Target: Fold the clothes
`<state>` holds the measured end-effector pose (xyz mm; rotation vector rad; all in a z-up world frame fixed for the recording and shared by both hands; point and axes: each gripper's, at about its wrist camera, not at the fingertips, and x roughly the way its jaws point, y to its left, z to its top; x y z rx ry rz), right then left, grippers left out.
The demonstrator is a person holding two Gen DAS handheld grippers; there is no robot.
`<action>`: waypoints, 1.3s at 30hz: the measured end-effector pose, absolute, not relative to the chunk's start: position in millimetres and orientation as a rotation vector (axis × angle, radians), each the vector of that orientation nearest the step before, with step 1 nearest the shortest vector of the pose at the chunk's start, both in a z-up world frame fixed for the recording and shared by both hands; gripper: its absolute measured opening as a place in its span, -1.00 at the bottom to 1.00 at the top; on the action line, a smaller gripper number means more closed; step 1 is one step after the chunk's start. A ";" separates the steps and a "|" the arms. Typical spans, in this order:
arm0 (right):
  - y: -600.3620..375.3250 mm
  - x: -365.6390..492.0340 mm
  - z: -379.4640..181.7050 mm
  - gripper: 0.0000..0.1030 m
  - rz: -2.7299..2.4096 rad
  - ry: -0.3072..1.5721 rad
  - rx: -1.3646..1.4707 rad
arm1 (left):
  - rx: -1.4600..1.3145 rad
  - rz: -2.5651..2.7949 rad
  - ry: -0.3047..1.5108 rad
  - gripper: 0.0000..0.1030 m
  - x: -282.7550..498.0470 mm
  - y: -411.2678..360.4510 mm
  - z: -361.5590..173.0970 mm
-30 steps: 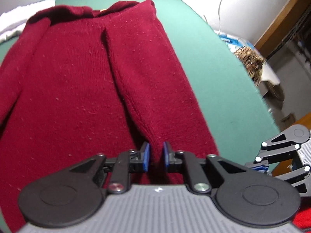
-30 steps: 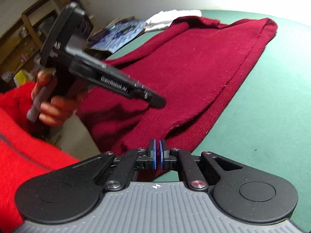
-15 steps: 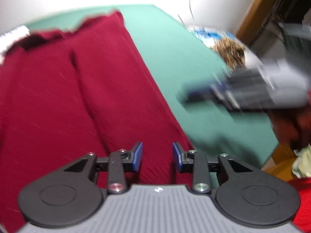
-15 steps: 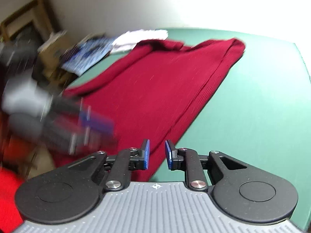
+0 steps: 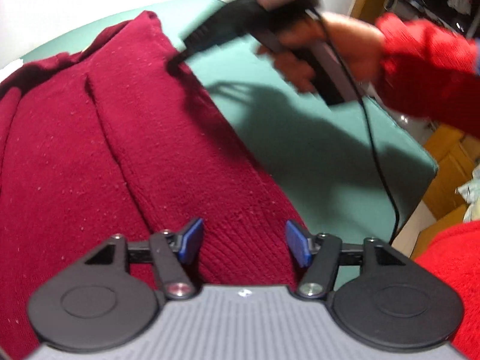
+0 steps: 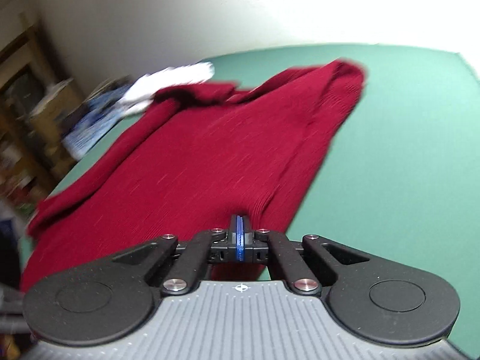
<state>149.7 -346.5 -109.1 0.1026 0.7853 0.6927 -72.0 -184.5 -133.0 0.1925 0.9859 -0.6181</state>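
Note:
A dark red knitted sweater lies spread on the green table. My left gripper hovers over the ribbed hem at the sweater's near right corner. Its jaws are opening and stand wide, with cloth below them but none pressed by the blue pads. My right gripper, held by a hand in a red sleeve, reaches to the sweater's right edge near the far shoulder. In the right wrist view the sweater is blurred, and this gripper is closing, pads together, with no cloth visible between them.
A white cloth lies at the table's far side beside a blue patterned item. A black cable hangs from the right gripper across the table. Wooden shelves stand beyond the table edge. Bare green surface lies right of the sweater.
My left gripper let go of the sweater fold and opened wide. My right gripper opened briefly, closed again, and swept across the table toward the sweater's far right edge.

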 end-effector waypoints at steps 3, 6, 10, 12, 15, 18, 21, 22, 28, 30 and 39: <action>-329.9 171.8 -98.3 -0.82 0.761 0.764 0.132 | 0.220 -0.664 0.985 0.48 -74.3 -188.1 -134.9; -310.5 204.2 -101.3 -0.81 0.738 0.767 0.085 | 0.240 -0.685 0.986 0.53 -74.9 -191.6 -136.0; -320.0 265.5 -113.4 -0.87 0.564 0.754 0.135 | 0.246 -0.684 0.981 0.55 -79.9 -192.2 -135.7; -333.4 289.0 -120.8 -1.00 0.482 0.763 0.186 | 0.232 -0.681 0.983 0.57 -79.7 -190.5 -135.9; -337.2 304.5 -123.7 -1.00 0.442 0.764 0.205 | 0.226 -0.678 0.984 0.62 -80.8 -189.9 -136.4; -324.5 297.1 -116.0 -1.00 0.392 0.737 0.109 | 0.220 -0.683 0.991 0.75 -75.0 -191.7 -139.8; -322.6 278.6 -108.9 -0.78 0.514 0.721 0.169 | 0.225 -0.683 0.999 0.83 -73.3 -196.1 -139.8; -317.7 273.9 -109.7 -0.77 0.557 0.731 0.144 | 0.230 -0.679 1.000 0.84 -72.2 -197.7 -140.0; -310.2 269.1 -114.1 -0.74 0.498 0.747 0.021 | 0.288 -0.645 0.982 0.85 -77.9 -207.2 -142.9; -310.9 251.0 -102.0 -0.67 0.581 0.728 0.061 | 0.298 -0.624 0.971 0.85 -79.9 -209.8 -144.5; -301.0 182.7 -104.4 -0.48 0.649 0.751 -0.024 | 0.227 -0.463 0.929 0.66 -89.5 -189.0 -123.4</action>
